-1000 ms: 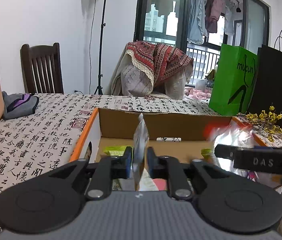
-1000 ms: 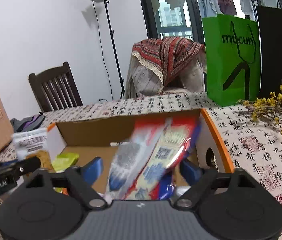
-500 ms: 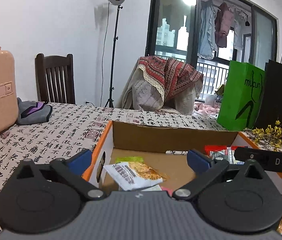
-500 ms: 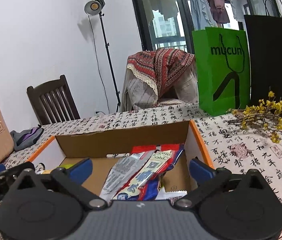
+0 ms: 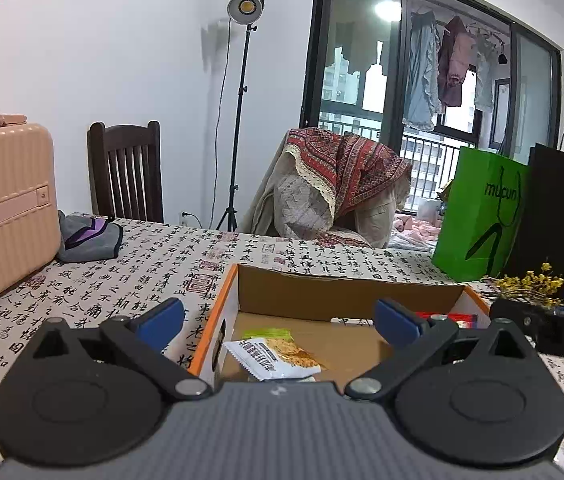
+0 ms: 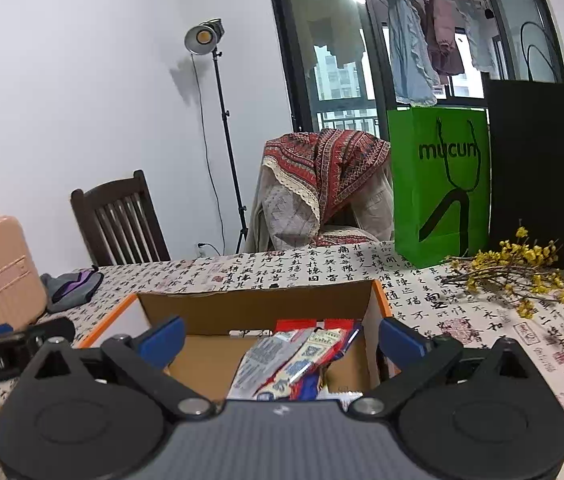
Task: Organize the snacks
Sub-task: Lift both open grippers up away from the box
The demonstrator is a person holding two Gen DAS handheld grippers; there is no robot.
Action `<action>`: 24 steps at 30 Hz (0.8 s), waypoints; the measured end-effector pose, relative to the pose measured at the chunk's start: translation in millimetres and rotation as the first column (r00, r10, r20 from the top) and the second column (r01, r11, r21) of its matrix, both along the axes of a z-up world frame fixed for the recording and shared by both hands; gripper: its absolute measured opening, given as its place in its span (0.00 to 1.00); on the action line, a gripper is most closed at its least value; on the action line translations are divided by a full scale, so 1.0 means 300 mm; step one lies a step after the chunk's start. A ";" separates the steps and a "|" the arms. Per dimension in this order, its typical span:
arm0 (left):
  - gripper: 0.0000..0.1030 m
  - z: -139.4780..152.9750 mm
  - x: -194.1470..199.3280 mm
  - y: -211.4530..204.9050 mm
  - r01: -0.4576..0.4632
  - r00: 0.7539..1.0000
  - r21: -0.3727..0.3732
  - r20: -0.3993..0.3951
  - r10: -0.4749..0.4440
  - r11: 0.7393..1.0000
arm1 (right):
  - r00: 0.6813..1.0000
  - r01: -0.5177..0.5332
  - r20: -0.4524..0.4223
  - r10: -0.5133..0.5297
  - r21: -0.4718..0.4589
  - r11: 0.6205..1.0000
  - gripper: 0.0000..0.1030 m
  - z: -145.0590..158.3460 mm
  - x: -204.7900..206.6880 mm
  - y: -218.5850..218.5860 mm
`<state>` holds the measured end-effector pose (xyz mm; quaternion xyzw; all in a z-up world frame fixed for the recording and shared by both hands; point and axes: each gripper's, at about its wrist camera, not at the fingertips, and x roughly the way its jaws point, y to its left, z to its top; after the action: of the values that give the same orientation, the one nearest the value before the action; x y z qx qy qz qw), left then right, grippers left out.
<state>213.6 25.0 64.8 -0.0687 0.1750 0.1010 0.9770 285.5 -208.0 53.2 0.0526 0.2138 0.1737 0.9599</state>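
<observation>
An open cardboard box (image 5: 346, 292) with an orange rim stands on the calligraphy-print tablecloth. In the left wrist view a white snack packet (image 5: 278, 358) lies flat on the box floor with a green packet (image 5: 268, 334) behind it. My left gripper (image 5: 280, 320) hangs above the box's left part, open and empty. In the right wrist view the same box (image 6: 258, 306) holds red, white and blue snack bags (image 6: 294, 360) leaning in its right end. Over them my right gripper (image 6: 280, 338) is open wide, holding nothing. The other gripper's body shows at each view's edge.
A green paper bag (image 6: 440, 184) and a black bag (image 6: 546, 172) stand at the back right, with yellow flower twigs (image 6: 530, 276) lying before them. A pink suitcase (image 5: 4, 208) and a grey pouch (image 5: 86, 238) sit at the left. Chairs and a light stand are behind the table.
Both grippers let go of their snack packets, which now lie in the box. Their jaws opened wide, and both grippers rose and drew back from the box.
</observation>
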 end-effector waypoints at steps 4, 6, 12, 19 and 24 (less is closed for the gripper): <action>1.00 0.014 -0.049 -0.004 0.008 1.000 0.011 -0.009 -0.008 1.000 | 1.000 -0.007 0.006 0.008 -0.021 1.000 1.00 0.002 -0.060 -0.023; 1.00 0.015 -0.079 -0.003 0.019 1.000 0.012 -0.013 -0.019 1.000 | 1.000 -0.014 0.004 0.014 -0.028 1.000 1.00 -0.003 -0.093 -0.036; 1.00 -0.005 -0.167 0.001 0.038 0.999 0.030 -0.028 -0.037 0.999 | 1.000 -0.026 0.002 0.027 -0.057 0.998 1.00 -0.027 -0.190 -0.068; 1.00 -0.057 -0.255 0.021 0.049 0.998 0.036 -0.050 -0.047 0.998 | 1.000 -0.028 -0.011 0.027 -0.085 0.996 1.00 -0.077 -0.277 -0.099; 1.00 -0.110 -0.319 0.048 0.061 0.996 0.044 -0.064 -0.058 0.997 | 0.999 -0.020 -0.036 0.016 -0.117 0.993 1.00 -0.132 -0.325 -0.123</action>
<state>117.8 39.4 31.7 -0.0379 0.2050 0.0778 0.9749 188.1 -244.9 13.6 -0.0027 0.2408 0.1687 0.9558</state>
